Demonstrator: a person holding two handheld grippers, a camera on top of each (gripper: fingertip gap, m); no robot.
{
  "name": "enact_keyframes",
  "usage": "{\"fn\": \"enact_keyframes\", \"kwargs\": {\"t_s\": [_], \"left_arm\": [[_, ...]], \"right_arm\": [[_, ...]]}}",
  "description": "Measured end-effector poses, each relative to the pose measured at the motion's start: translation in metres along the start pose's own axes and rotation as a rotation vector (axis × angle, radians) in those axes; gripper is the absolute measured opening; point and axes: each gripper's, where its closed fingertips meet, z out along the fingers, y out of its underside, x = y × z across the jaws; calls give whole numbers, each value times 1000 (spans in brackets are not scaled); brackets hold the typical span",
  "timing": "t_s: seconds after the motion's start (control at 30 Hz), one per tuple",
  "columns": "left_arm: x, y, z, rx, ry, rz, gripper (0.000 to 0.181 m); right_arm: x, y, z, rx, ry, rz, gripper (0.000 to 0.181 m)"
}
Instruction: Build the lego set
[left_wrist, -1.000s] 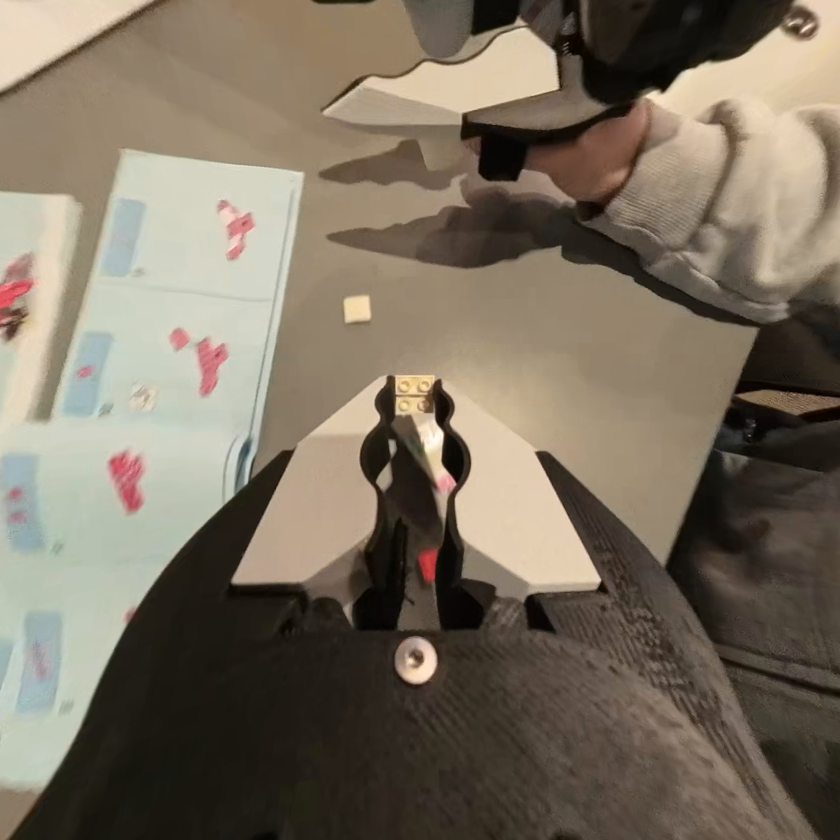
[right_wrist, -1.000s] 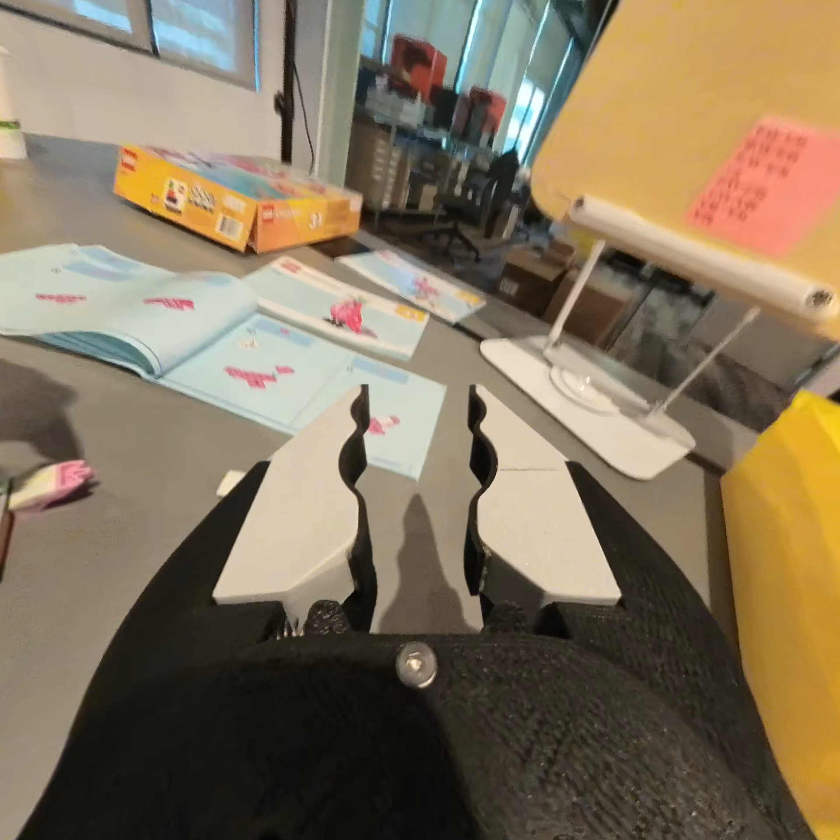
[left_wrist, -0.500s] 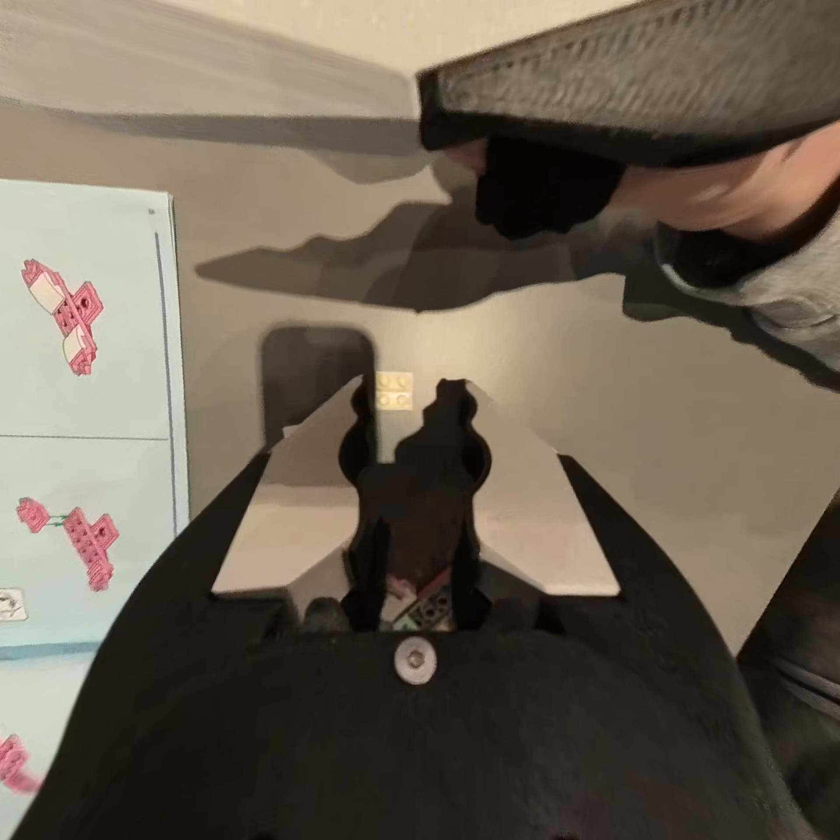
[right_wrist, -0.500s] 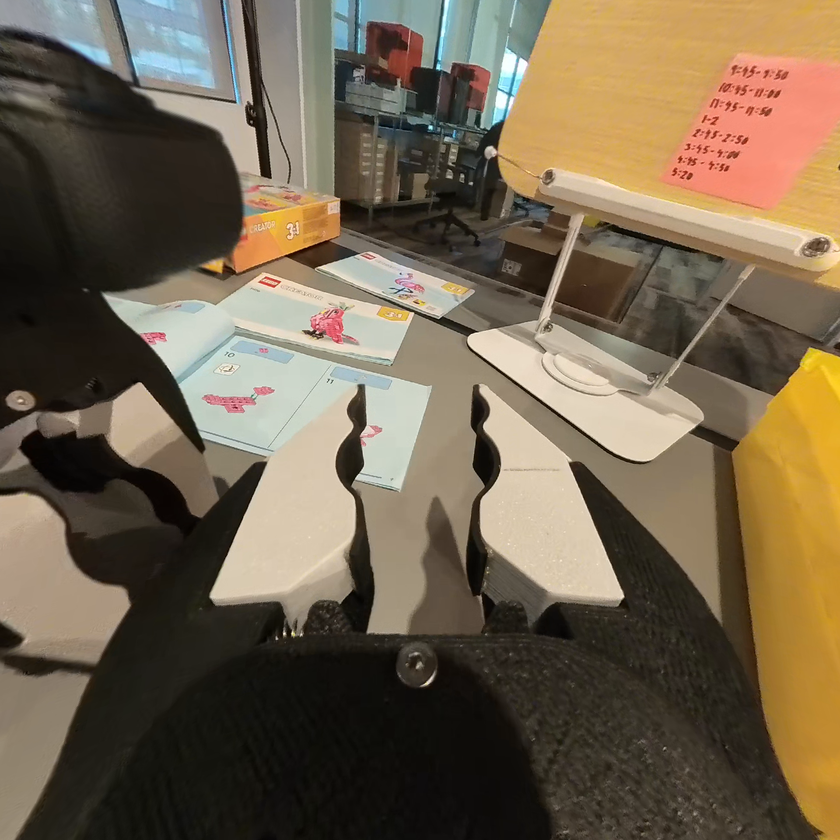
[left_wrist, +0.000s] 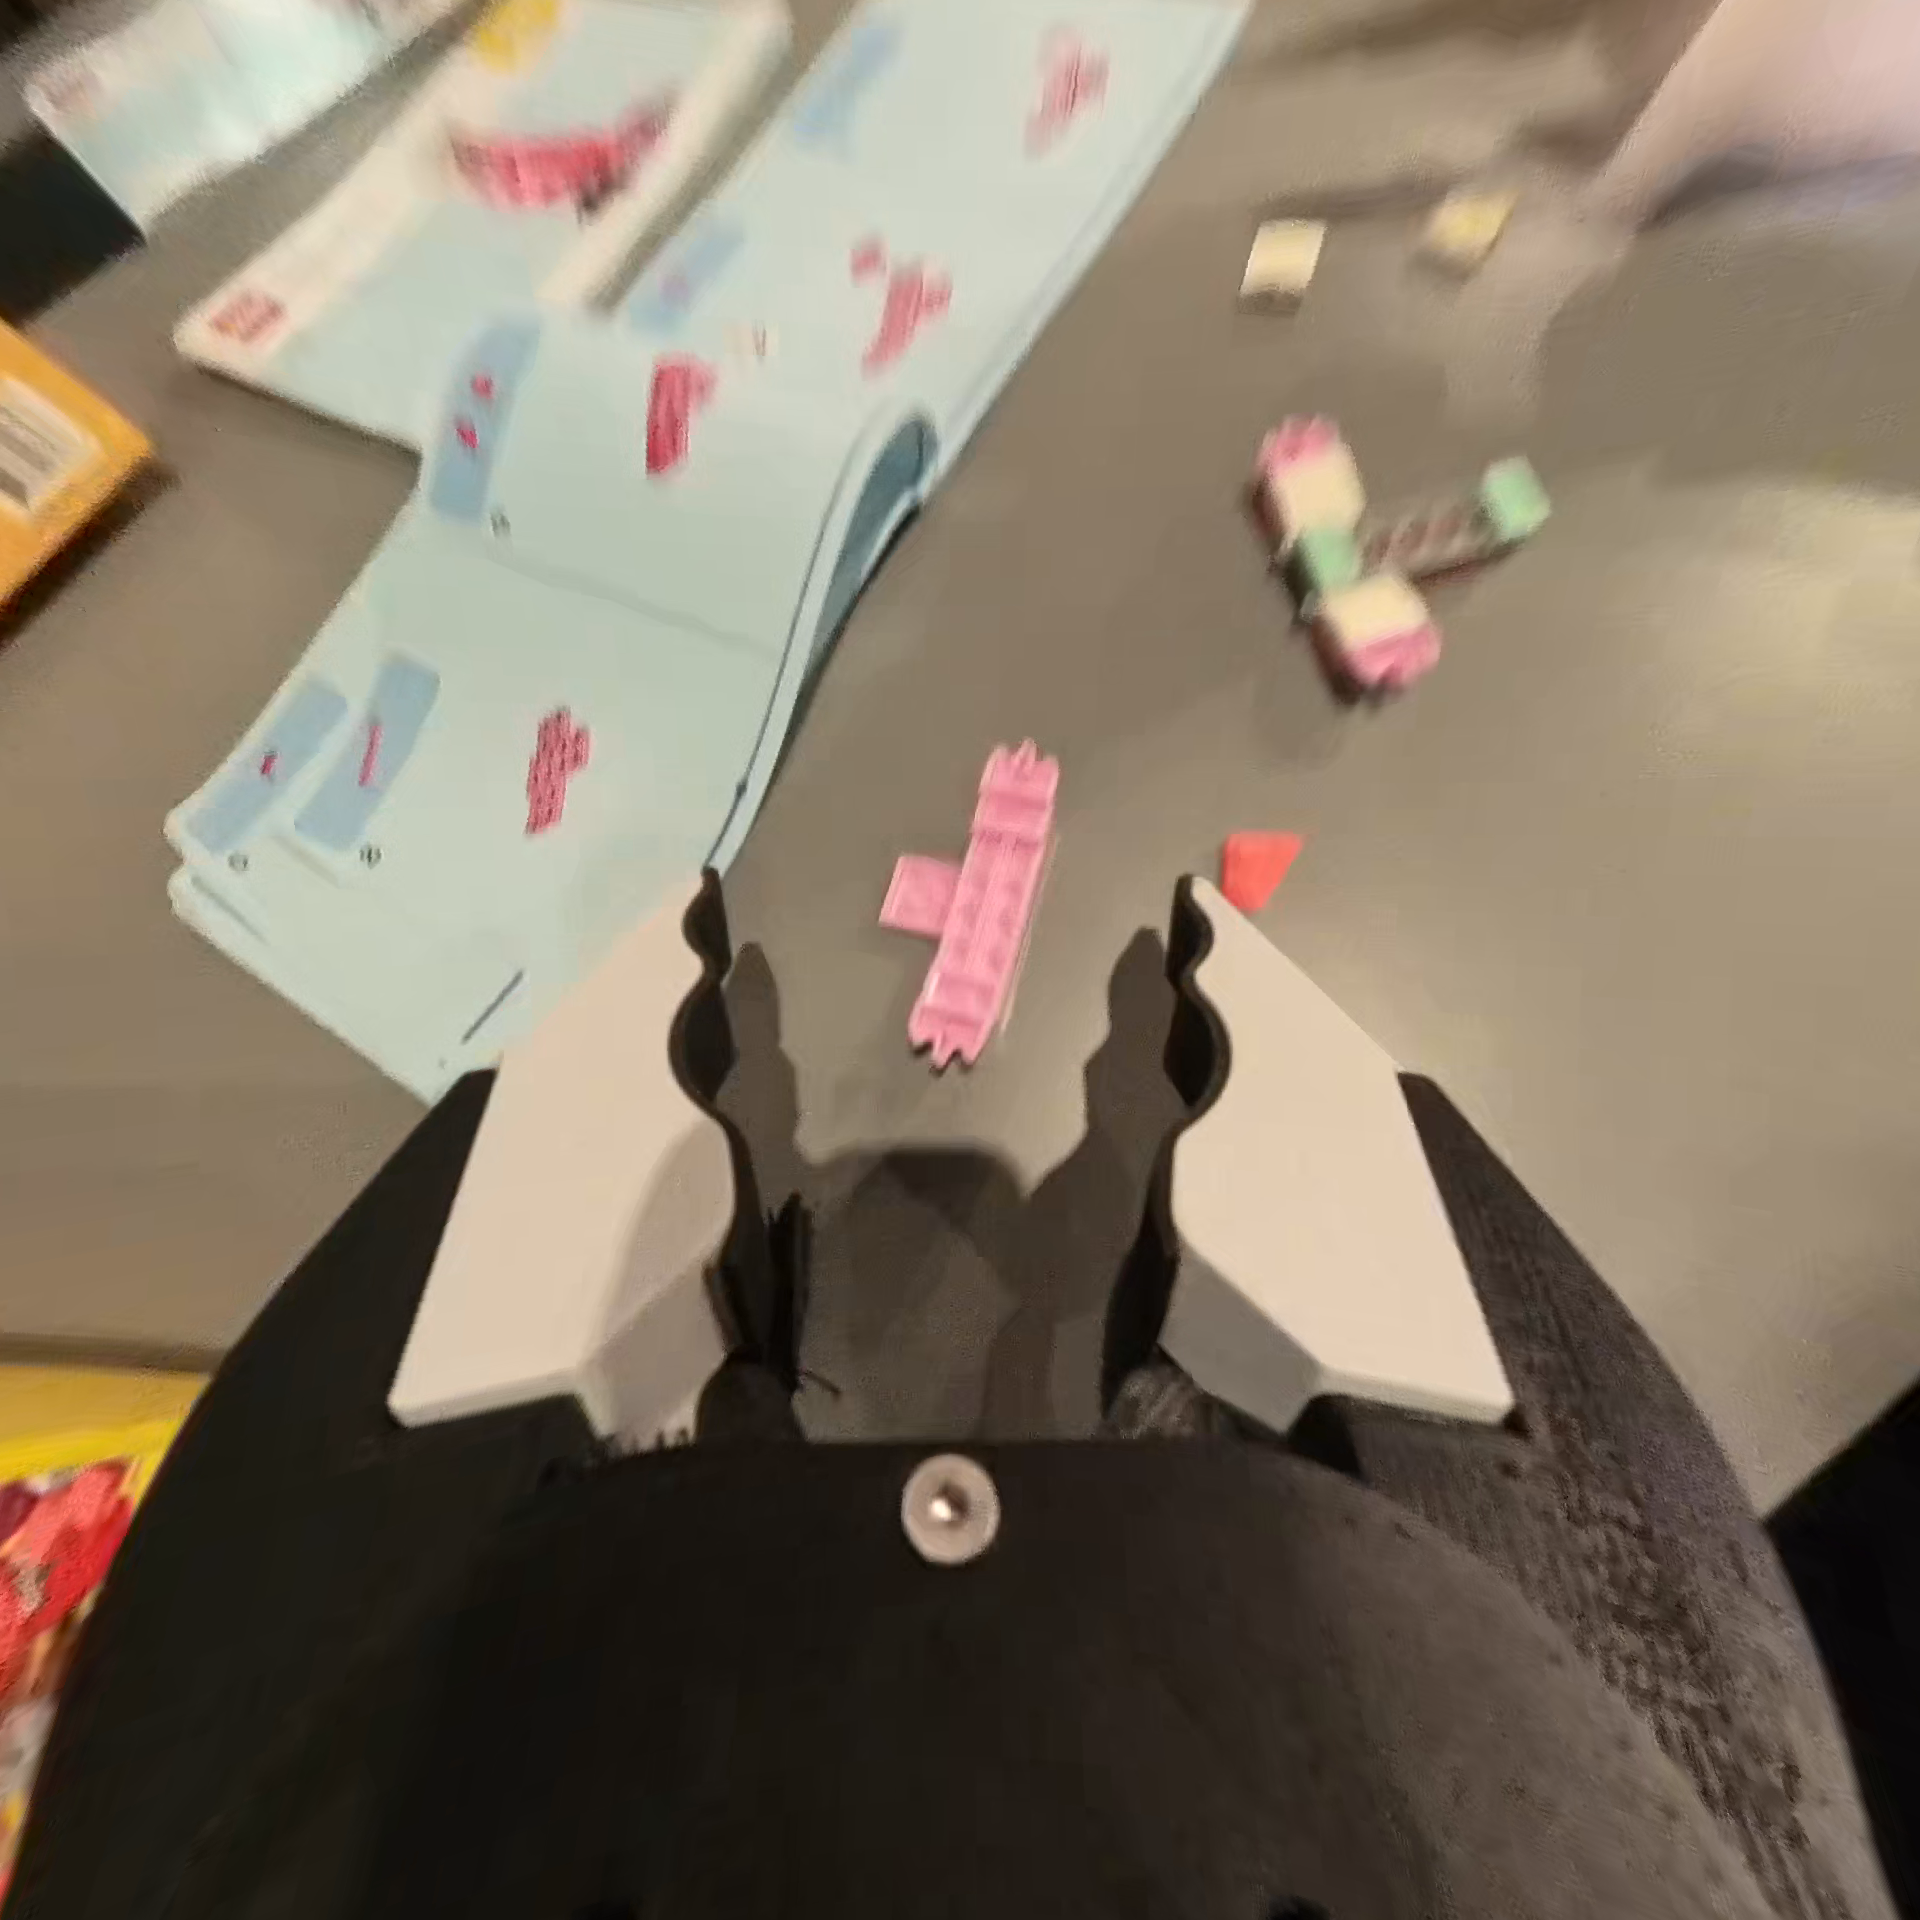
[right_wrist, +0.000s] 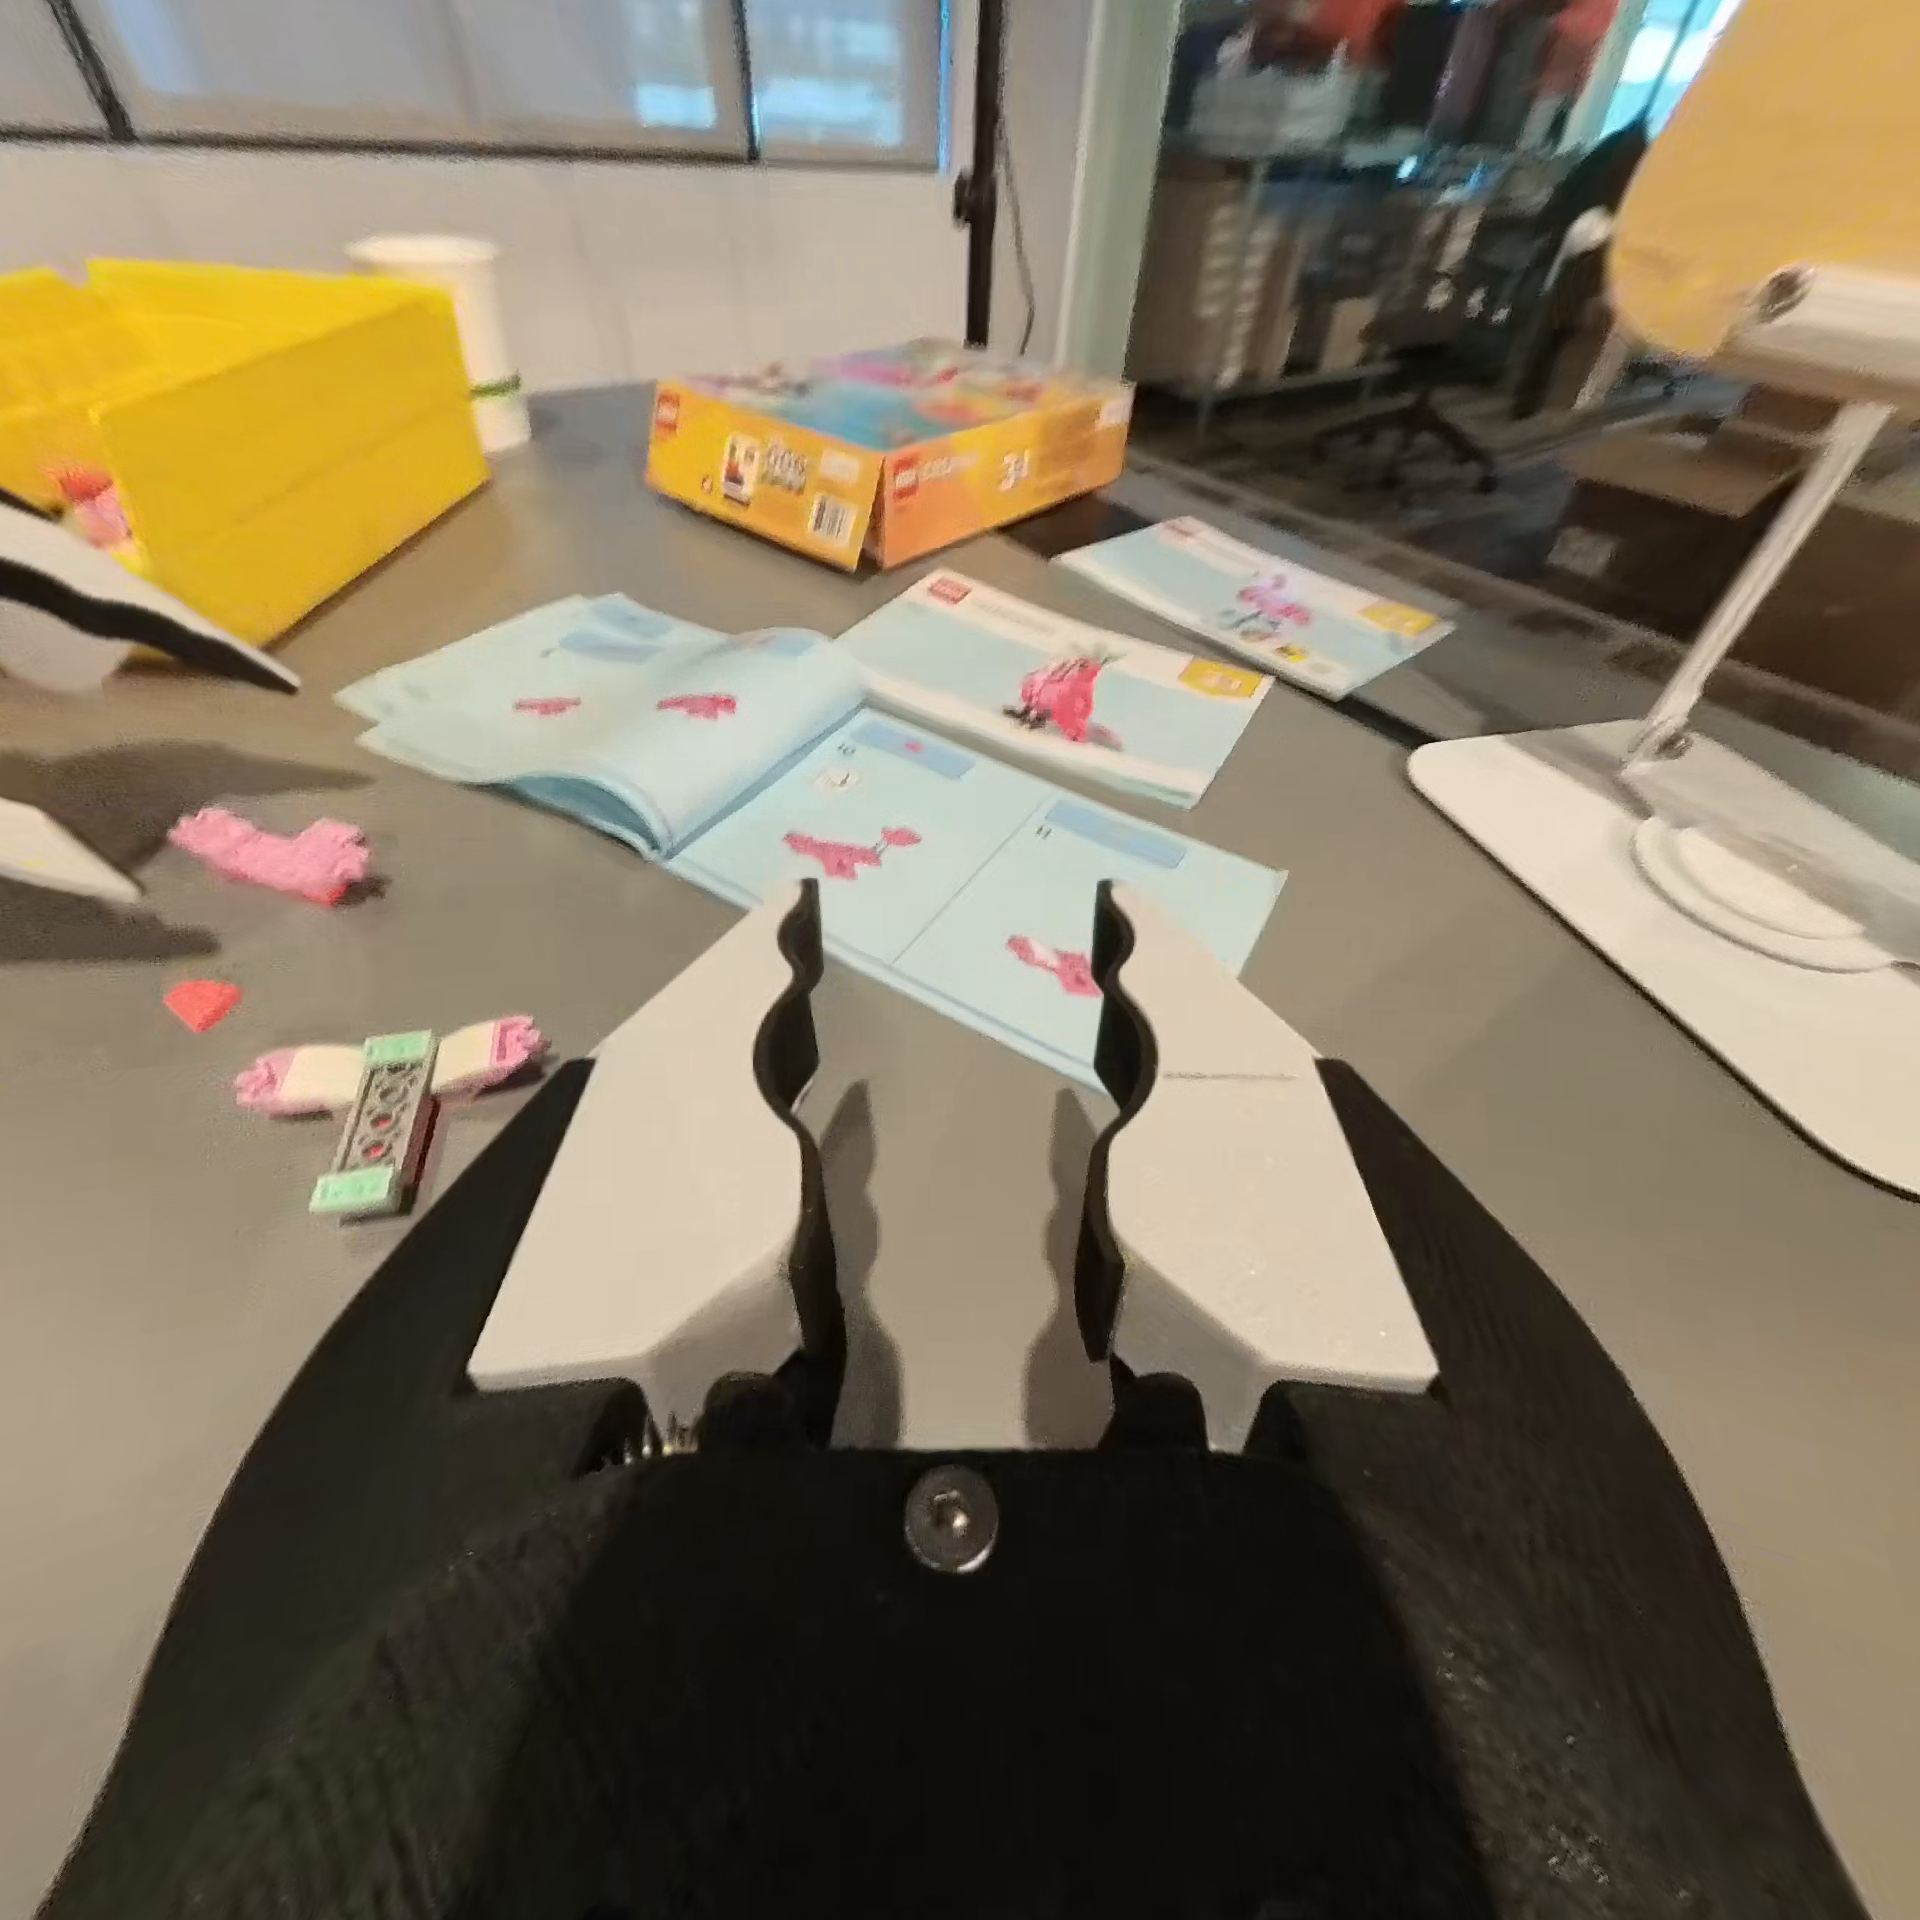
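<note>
My left gripper (left_wrist: 943, 894) is open and empty above the grey table. A flat pink lego piece (left_wrist: 985, 902) lies on the table just beyond its fingertips. A small red piece (left_wrist: 1257, 864) lies to its right. A pink, white and green lego assembly (left_wrist: 1371, 556) lies farther right. My right gripper (right_wrist: 956, 896) is open and empty over the open instruction booklet (right_wrist: 831, 790). In the right wrist view the assembly (right_wrist: 384, 1091), the red piece (right_wrist: 203, 1003) and the pink piece (right_wrist: 275, 854) lie to the left, with the left gripper's fingers (right_wrist: 62, 852) at the left edge.
Two small cream bricks (left_wrist: 1283, 265) lie at the far right of the left wrist view. A yellow bin (right_wrist: 229, 416), a white cup (right_wrist: 447, 312), an orange set box (right_wrist: 883, 447), two closed booklets (right_wrist: 1060, 686) and a white stand base (right_wrist: 1662, 894) sit around the table. The gap from one gripper's tips to the other's is roughly 25 cm. Between my right fingertips and the white stand base (right_wrist: 1662, 894) there is roughly 25 cm.
My left gripper has opened and let go of the lego assembly, which now lies on the table, and has swung round to face the booklet. My right gripper stays open and has turned left.
</note>
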Motion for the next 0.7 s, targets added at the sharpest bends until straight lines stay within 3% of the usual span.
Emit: {"fn": "enact_keyframes", "kwargs": {"t_s": [0.1,0.27,0.37,0.43,0.57,0.7], "left_arm": [[-3,22,9,-68,-12,65,62],[6,18,18,-14,86,-18,28],[4,18,17,-23,96,-20,17],[6,4,13,34,95,8,17],[28,-60,9,212,176,120,17],[57,-94,40,171,342,339,17]], "right_arm": [[-6,9,0,-47,-51,-15,51],[-29,21,-11,-127,-242,-30,55],[-42,31,-21,-200,-310,-98,57],[-41,45,-25,-280,-318,-138,54],[-43,58,-23,-347,-351,-96,50],[-48,69,-13,-384,-357,-128,43]]}}
